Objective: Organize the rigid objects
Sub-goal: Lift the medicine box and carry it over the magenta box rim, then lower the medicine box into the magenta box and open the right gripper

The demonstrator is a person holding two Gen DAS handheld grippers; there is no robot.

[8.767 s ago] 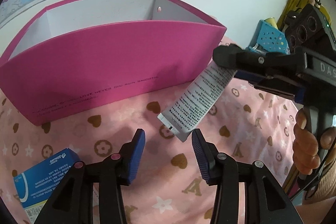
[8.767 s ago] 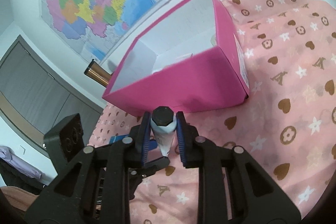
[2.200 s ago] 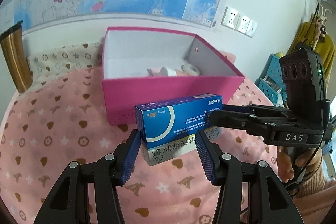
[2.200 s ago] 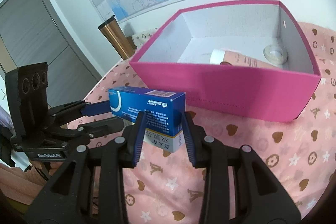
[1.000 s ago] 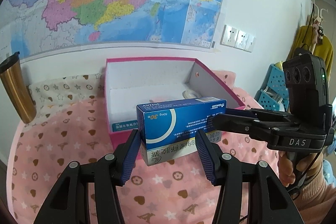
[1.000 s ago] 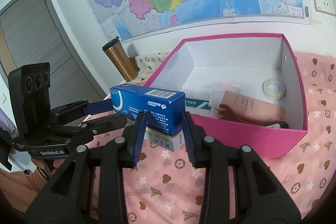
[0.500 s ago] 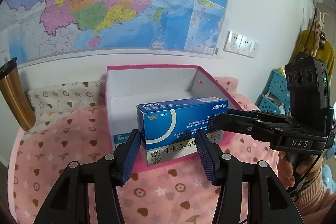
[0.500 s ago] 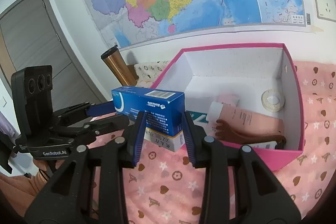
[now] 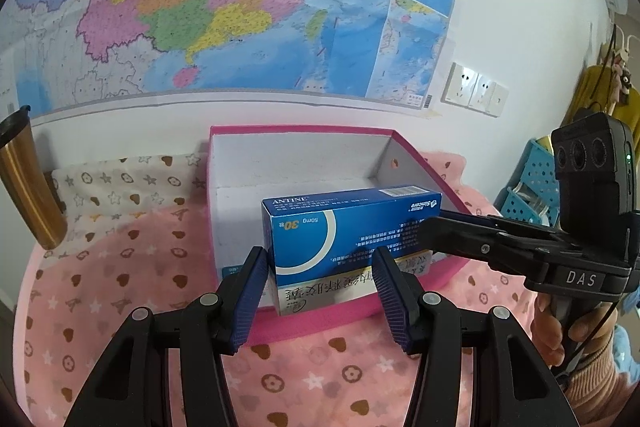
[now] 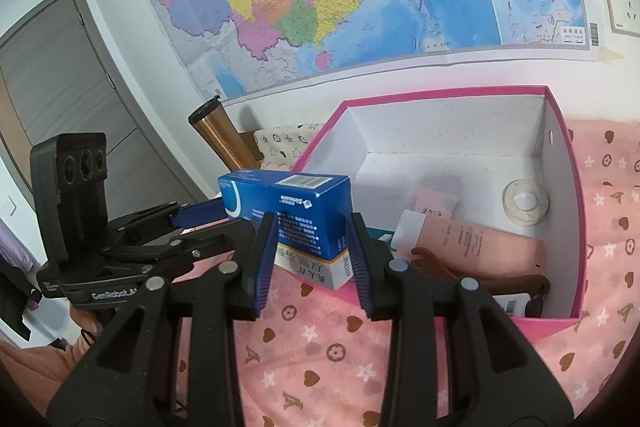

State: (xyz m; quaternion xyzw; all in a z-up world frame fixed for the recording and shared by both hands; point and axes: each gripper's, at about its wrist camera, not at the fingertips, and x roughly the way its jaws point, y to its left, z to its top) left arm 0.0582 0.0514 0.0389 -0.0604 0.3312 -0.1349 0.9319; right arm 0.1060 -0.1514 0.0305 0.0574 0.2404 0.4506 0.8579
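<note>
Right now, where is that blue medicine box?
The blue medicine box is in the air, gripped at both ends by the left gripper and right gripper, over the near rim of the pink box.

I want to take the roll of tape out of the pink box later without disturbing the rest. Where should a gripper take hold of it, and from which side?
Come straight down from above. The tape roll lies flat in a back corner of the pink box, close to the white walls, so a level approach looks blocked. Grip across its outer rim, or one finger in the centre hole; the pink tube lies apart from it.
</note>
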